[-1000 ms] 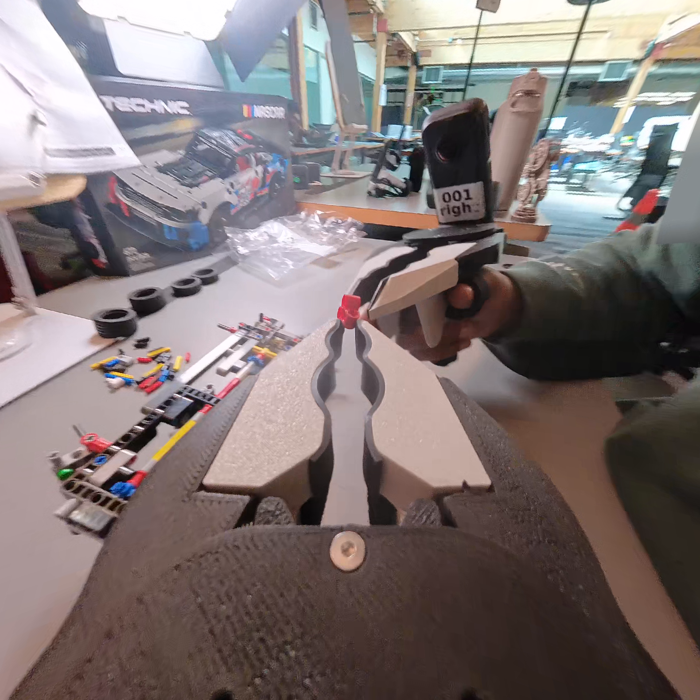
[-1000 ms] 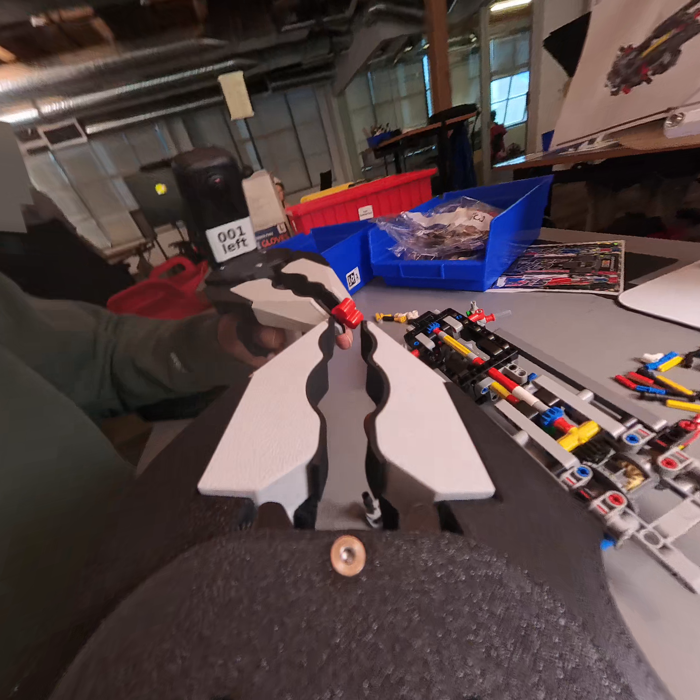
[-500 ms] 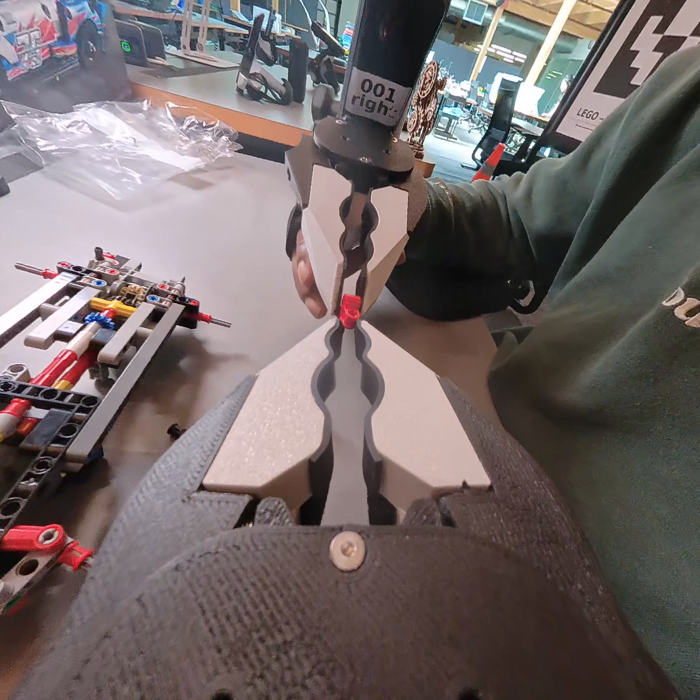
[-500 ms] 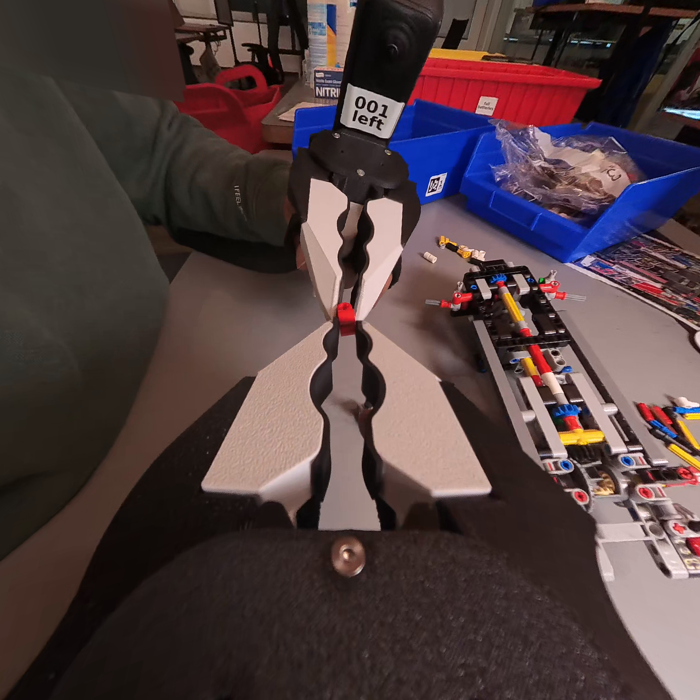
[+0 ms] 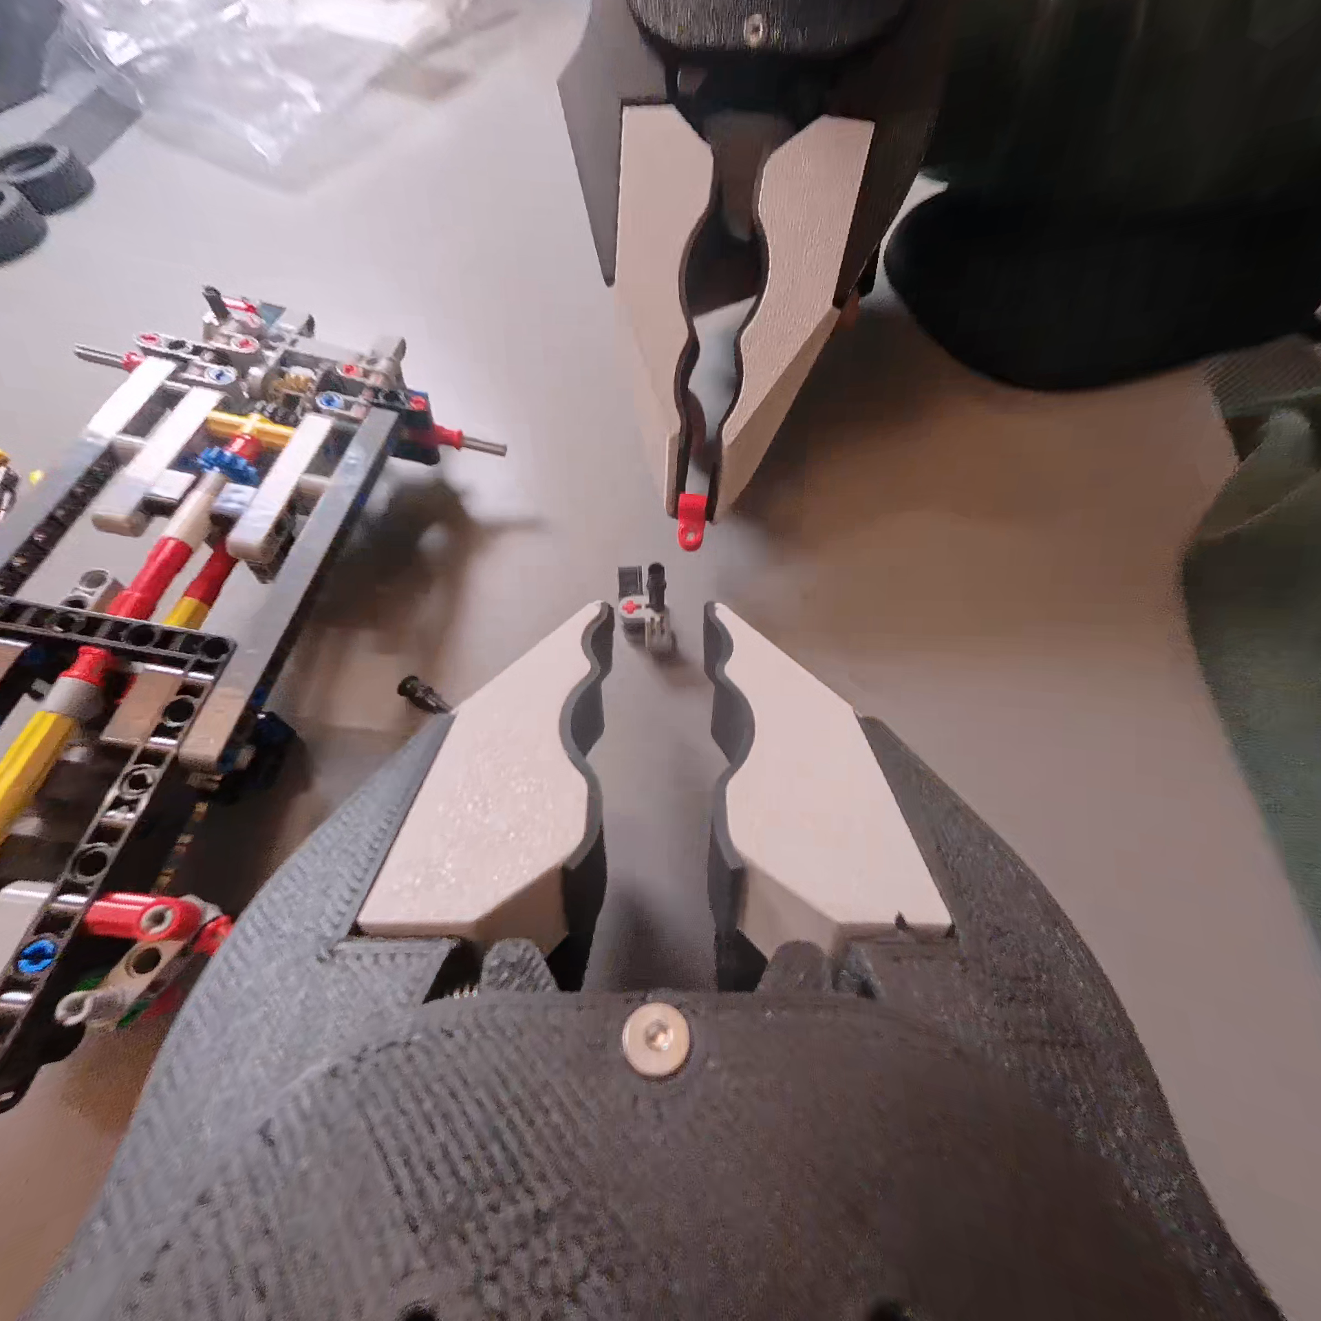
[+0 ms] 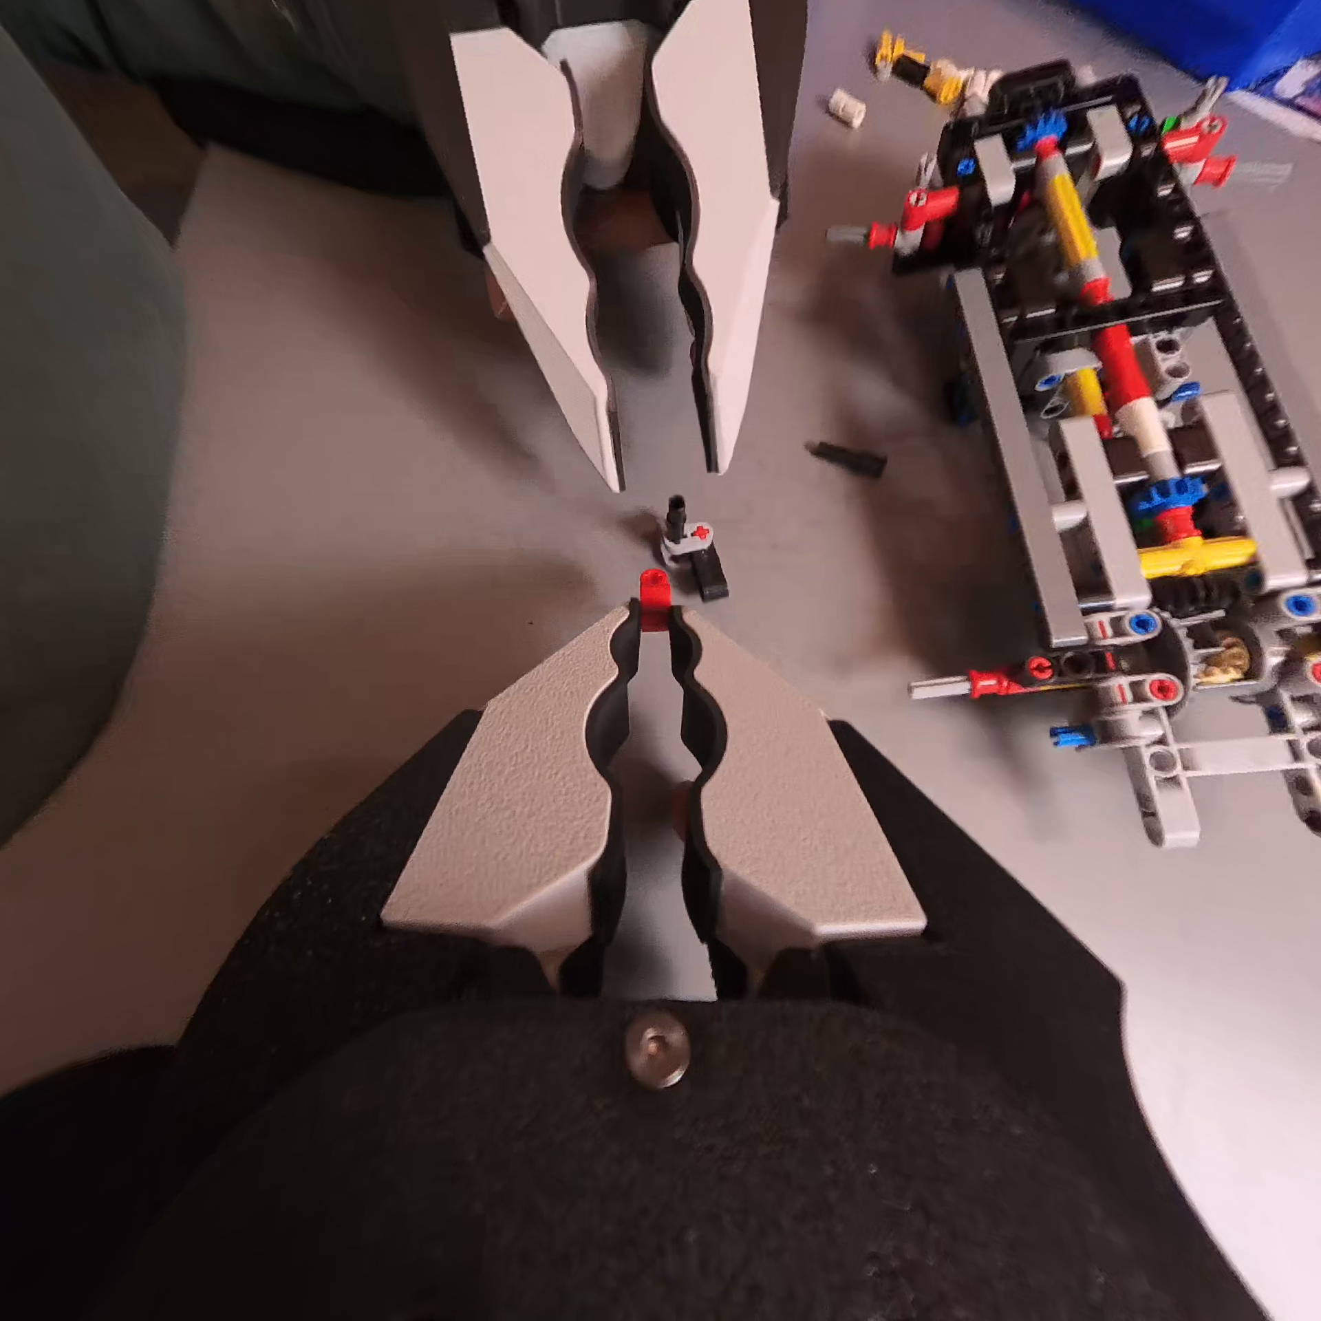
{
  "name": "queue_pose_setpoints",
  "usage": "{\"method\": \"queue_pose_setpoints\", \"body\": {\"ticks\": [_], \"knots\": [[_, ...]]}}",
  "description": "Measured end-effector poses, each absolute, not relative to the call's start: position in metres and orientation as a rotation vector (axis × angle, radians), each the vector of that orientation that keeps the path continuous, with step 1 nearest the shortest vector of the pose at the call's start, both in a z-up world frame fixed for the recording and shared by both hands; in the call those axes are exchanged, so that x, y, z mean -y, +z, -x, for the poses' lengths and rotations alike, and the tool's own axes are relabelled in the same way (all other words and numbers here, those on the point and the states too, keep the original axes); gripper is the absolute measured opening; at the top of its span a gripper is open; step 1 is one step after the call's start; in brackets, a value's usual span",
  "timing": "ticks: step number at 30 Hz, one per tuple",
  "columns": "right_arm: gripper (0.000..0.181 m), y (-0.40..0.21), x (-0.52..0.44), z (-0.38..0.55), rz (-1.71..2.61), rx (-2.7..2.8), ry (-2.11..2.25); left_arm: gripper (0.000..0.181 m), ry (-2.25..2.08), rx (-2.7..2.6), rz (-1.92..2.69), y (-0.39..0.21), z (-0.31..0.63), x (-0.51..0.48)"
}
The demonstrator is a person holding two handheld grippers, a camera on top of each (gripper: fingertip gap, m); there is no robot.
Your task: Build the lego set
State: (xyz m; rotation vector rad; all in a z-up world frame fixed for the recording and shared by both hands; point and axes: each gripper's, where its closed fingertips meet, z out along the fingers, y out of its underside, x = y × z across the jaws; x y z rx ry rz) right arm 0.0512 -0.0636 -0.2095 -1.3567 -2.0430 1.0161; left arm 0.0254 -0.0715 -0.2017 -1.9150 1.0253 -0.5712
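Note:
A small red Lego connector [image 6: 652, 606] is pinched at the tips of my right gripper [image 6: 654, 618], which is shut on it just above the grey table. In the left wrist view the connector [image 5: 690, 516] hangs from the right gripper [image 5: 692, 500]. My left gripper [image 5: 659, 618] is open and empty, tips facing the right gripper. A small grey-and-black Lego sub-assembly [image 5: 643, 607] lies on the table between its fingertips. In the right wrist view it [image 6: 688, 549] lies between the red connector and the left gripper [image 6: 665, 472].
The long Lego chassis [image 6: 1115, 429] lies right of the grippers; in the left wrist view it [image 5: 179, 572] is on the left. A loose black pin [image 6: 847, 457] lies beside it. Tyres [image 5: 36, 186] and a clear plastic bag [image 5: 250, 86] are at the far left. A green sleeve [image 5: 1251, 643] borders the table. Left and right tips are no more than a few centimetres apart.
Both grippers tipped down from mid-air to the table. My left gripper opened and let go of the red connector, which stays in the right gripper. The grey sub-assembly now shows between the left fingertips.

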Motion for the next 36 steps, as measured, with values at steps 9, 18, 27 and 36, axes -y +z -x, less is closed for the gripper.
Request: {"method": "queue_pose_setpoints", "body": {"ticks": [9, 18, 27, 36], "knots": [[0.005, -0.220, 0.064, -0.042, 1.379, 2.072, 0.865, 0.010, -0.423, -1.109, 1.994, -0.227, -0.029, 0.066], [0.004, -0.211, 0.065, -0.038, 1.445, 1.989, 0.934, 0.007, -0.600, -0.967, 2.002, -0.214, -0.032, 0.062], [0.004, -0.174, 0.058, -0.032, 1.554, 1.740, 1.235, 0.007, -0.980, -0.670, 1.924, -0.180, -0.027, 0.058], [0.004, -0.184, 0.055, -0.030, 1.622, 1.763, 1.117, 0.007, -0.918, -0.683, 1.952, -0.185, -0.028, 0.057]]}}
